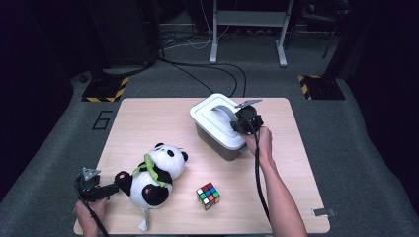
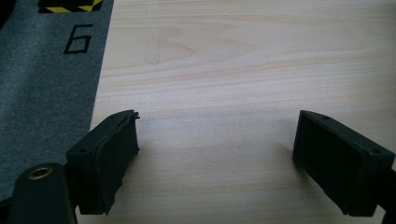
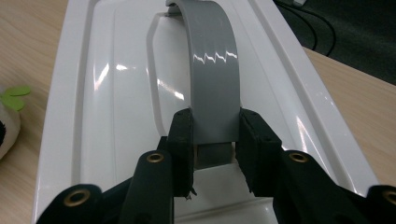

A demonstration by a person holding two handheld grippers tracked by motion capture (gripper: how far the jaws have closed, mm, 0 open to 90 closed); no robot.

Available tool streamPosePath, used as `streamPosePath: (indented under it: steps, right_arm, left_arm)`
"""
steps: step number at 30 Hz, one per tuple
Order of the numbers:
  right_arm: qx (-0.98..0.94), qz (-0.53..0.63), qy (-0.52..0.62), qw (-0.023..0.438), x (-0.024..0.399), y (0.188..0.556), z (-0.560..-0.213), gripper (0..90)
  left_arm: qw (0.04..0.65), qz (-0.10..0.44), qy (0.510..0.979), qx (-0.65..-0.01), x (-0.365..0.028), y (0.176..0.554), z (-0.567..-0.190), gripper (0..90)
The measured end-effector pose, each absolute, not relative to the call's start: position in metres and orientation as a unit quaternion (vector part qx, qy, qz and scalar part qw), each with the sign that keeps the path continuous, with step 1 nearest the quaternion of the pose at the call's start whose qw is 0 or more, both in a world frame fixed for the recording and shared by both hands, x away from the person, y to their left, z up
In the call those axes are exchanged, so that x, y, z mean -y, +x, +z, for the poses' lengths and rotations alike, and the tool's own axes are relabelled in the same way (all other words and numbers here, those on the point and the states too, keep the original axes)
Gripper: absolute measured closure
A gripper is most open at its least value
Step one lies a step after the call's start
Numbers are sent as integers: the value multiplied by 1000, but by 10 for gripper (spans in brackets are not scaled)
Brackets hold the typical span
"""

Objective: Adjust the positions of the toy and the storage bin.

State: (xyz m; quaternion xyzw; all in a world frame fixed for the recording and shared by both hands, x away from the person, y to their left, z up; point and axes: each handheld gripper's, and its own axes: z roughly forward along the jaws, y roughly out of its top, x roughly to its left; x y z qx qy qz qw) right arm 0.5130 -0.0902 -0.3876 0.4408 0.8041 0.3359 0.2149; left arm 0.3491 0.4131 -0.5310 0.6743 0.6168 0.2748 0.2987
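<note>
The right tool [image 3: 212, 149] clamps the grey handle [image 3: 212, 70] across its width, the handle's long arc running straight ahead over the white lid [image 3: 116, 93], while the left tool [image 2: 215, 154] gapes wide over bare bench [image 2: 233, 70].

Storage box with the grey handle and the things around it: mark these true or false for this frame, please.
1. The right gripper has its fingers closed on the grey handle of the white lid. True.
2. The left gripper holds the panda plush. False: its fingers stand open over bare table, nothing between them.
3. The lid is off and lies beside the box. False: it sits on top of the box.
4. A puzzle cube lies on the table between the panda plush and the person's right forearm. True.
5. The panda plush sits on the lid. False: it lies on the table, left of the box.
</note>
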Motion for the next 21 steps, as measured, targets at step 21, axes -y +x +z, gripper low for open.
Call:
streamPosePath:
  steps: [21]
  right_arm:
    - [-783,328,483,213,122,472,-386,674]
  left_arm:
    - [300,276,675,-615,-413,349,-531,139]
